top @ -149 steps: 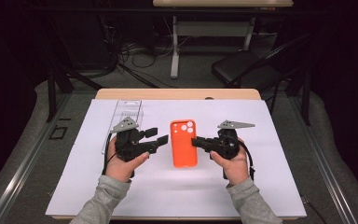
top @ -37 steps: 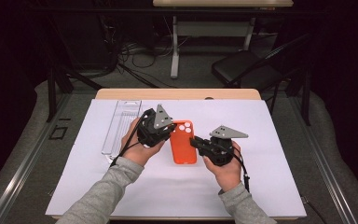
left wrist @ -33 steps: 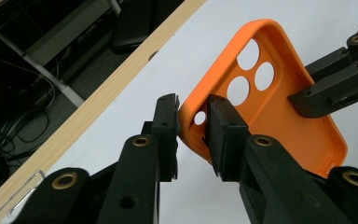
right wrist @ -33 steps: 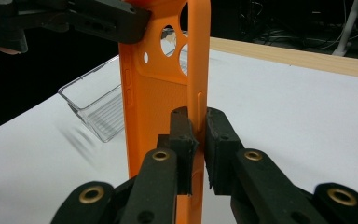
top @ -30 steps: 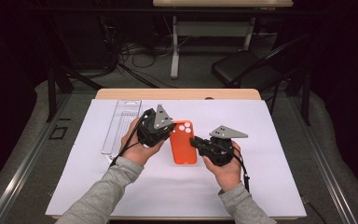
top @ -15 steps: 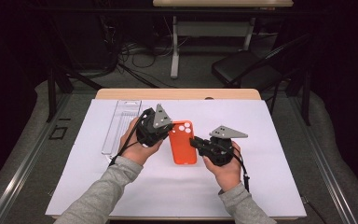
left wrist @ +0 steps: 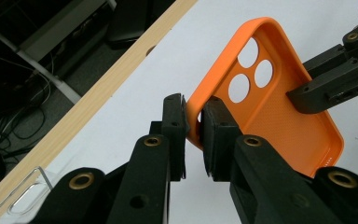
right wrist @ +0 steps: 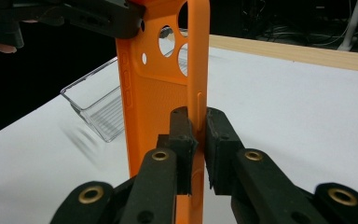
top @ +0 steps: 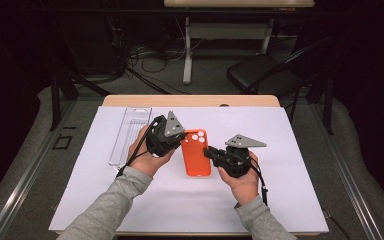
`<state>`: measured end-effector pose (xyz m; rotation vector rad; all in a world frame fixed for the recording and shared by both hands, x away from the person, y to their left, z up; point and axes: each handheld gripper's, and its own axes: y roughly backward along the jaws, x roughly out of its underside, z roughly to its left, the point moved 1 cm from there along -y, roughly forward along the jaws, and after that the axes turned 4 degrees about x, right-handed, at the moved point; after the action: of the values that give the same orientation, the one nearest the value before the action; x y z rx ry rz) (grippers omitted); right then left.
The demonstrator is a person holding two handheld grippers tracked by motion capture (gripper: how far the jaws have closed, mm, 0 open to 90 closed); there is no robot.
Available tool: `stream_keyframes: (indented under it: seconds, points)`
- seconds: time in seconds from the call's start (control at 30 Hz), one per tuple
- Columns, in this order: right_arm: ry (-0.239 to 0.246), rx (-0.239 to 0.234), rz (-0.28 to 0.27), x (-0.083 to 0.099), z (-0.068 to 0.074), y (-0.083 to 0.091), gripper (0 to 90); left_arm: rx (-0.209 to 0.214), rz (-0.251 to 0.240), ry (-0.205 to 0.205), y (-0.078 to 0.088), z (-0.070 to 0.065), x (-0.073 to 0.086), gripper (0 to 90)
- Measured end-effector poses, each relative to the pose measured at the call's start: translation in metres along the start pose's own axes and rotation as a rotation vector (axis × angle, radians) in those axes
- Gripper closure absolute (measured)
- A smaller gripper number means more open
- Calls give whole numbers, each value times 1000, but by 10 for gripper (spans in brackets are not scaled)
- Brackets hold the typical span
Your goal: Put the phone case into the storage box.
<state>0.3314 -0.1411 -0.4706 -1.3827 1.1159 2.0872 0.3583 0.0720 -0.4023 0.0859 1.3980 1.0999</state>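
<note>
An orange phone case (top: 196, 155) with round camera holes hangs between both grippers over the white sheet. My left gripper (top: 181, 141) is shut on the rim at the case's corner by the camera holes (left wrist: 279, 112), its pads pinching the rim from both sides (left wrist: 193, 126). My right gripper (top: 207, 152) is shut on the opposite long side edge, near a side button (right wrist: 196, 126). The case (right wrist: 156, 107) stands edge-on in the right gripper view. Whether its lower end touches the sheet I cannot tell.
A clear plastic tray (top: 130, 135) lies left of the hands on the white sheet (top: 290, 165). The wooden table edge (top: 190, 100) runs along the far side. Beyond it are a dark chair (top: 260, 75) and floor cables.
Five seconds ago the case lay flat between the two grippers, which stood apart from it. Now both are shut on it. Over the last second nothing has visibly moved.
</note>
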Motion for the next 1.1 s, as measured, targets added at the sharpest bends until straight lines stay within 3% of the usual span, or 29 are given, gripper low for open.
stream_keyframes:
  seconds: [1.1]
  points:
    - [-29, -20, 13, 1, -3, -2, 793, 49, 19, 3, 0, 4, -1, 808]
